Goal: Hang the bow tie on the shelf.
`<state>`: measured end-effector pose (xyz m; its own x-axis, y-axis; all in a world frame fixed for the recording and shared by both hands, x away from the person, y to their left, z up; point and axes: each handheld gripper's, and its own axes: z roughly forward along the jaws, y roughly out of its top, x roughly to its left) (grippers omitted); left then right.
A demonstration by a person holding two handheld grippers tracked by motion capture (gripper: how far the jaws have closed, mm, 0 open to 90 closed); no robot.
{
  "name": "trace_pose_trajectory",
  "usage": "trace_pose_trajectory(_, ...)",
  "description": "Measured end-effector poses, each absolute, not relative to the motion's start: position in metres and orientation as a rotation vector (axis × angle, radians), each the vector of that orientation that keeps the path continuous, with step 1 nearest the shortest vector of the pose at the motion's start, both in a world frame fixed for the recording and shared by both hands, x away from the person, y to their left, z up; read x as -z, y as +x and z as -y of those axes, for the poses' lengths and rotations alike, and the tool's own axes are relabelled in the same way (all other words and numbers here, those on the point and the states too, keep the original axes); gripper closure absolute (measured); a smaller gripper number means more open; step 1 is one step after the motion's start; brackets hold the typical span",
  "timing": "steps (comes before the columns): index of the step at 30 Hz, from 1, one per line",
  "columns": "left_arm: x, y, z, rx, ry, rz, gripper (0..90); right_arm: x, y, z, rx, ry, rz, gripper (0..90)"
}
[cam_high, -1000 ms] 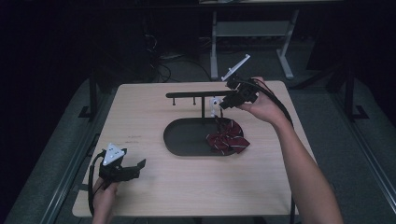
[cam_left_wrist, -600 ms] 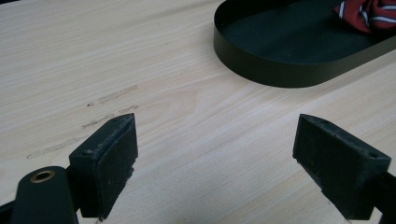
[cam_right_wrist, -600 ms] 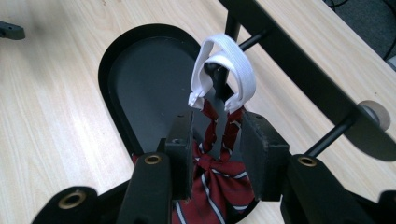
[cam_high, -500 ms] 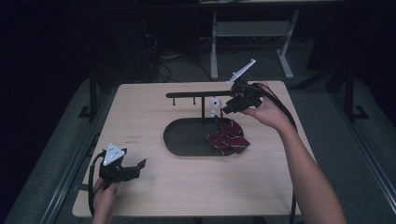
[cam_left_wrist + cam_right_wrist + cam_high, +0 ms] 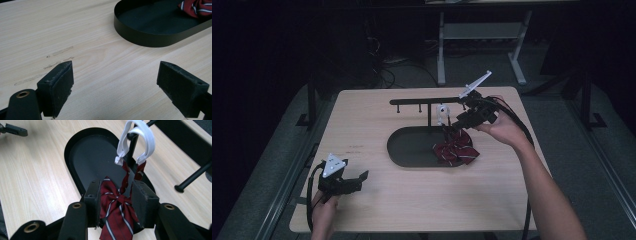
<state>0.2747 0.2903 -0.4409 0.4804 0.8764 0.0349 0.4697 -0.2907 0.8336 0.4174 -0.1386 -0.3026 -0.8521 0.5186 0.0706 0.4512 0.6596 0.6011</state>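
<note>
Dark red cloth with pale stripes, a small bow tie [image 5: 115, 206], lies at the right end of the flat black oval tray [image 5: 409, 149] near the middle of the high view, its white elastic neck loop [image 5: 136, 138] hooked over the thin black metal rack [image 5: 424, 102] that rises from the tray, so the bow hangs from the bar and slumps onto the tray floor. The right gripper [image 5: 115, 203] comes in from the right of that view, angled down at the bow; its jaws have just been opening and now stand on either side of the knot, seemingly without pinching it, which reads as letting go once the loop is hung. The left gripper [image 5: 116, 81] rests at the lower left of the pale wooden table [image 5: 362, 125], jaws wide apart and holding nothing, probably parked out of the way.
</note>
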Motion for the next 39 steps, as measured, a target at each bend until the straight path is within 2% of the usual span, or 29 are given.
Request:
trace_pose_trajectory(24,0.441,0.275,-0.288,-0.642,1.938,-1.108,13.5,0.327,0.386,0.159,-0.994,0.837,-2.782,55.5)
trace_pose_trajectory(39,0.442,0.275,-0.287,-0.641,1.945,-1.107,13.6,0.356,0.36,0.182,-1.009,0.903,-2.789,54.9)
